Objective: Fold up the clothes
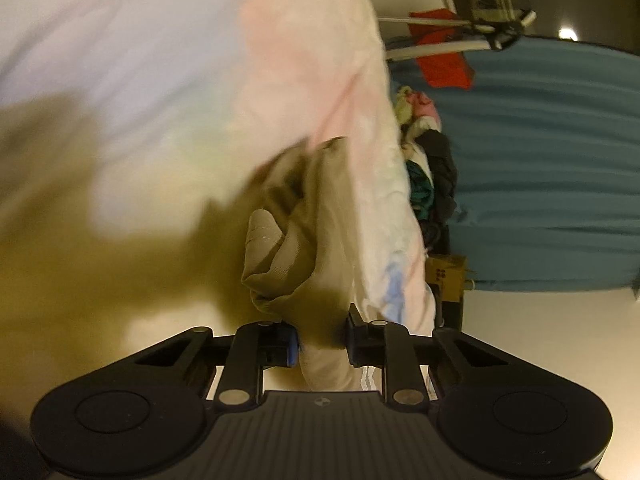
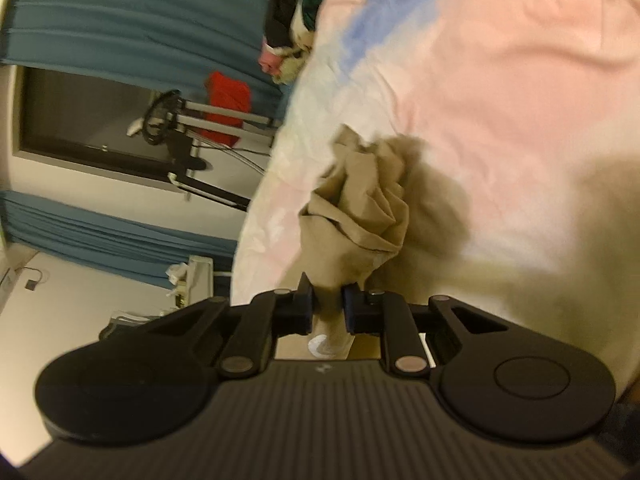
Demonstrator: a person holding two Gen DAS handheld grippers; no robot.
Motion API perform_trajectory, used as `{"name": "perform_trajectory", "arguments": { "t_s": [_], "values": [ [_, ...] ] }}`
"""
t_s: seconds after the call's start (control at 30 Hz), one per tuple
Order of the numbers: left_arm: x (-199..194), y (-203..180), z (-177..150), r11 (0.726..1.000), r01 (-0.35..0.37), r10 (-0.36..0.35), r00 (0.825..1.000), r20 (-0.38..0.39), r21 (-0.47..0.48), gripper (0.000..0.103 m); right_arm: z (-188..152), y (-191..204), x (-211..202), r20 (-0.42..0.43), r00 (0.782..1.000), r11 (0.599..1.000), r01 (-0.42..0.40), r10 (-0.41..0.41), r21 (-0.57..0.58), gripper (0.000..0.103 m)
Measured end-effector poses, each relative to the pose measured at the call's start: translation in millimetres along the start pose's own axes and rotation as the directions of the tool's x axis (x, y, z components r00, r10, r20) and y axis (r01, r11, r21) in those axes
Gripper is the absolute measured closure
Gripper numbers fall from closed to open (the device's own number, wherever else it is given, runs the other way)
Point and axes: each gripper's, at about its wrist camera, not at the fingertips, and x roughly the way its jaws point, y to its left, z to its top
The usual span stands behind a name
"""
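Teal curtains (image 1: 540, 168) hang behind a cardboard box (image 1: 446, 278), beside a pastel bedsheet (image 2: 500, 60).

Left gripper (image 1: 322, 342) clamped on beige garment (image 1: 288, 256), right gripper (image 2: 327, 306) likewise

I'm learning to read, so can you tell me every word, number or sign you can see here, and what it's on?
No words or numbers can be read.
Brown cardboard box beside the bed: dark printed marks, too small and blurred to read.
Black ribbed body of the left gripper: a small round emblem, no letters.
Black ribbed body of the right gripper: a faint small mark, too blurred to read.
Crumpled beige garment, clamped in both grippers: only stitching, no label visible.
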Motion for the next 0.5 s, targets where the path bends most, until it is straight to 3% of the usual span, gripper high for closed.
{"name": "perform_trajectory", "arguments": {
  "t_s": [0.23,0.5],
  "values": [
    [-15.7,-74.1,-14.1,0.994,0.007,-0.005,1.000,-0.017,0.111,0.081,28.2,31.7,-28.5,0.083,0.996,0.999,-0.041,0.040,0.011,0.085],
    [86.6,-170.2,-25.3,0.981,0.033,-0.018,0.997,-0.080,0.190,0.081,97.4,39.7,-34.8,0.172,0.983,0.995,-0.071,0.059,0.064,0.085]
  ]
}}
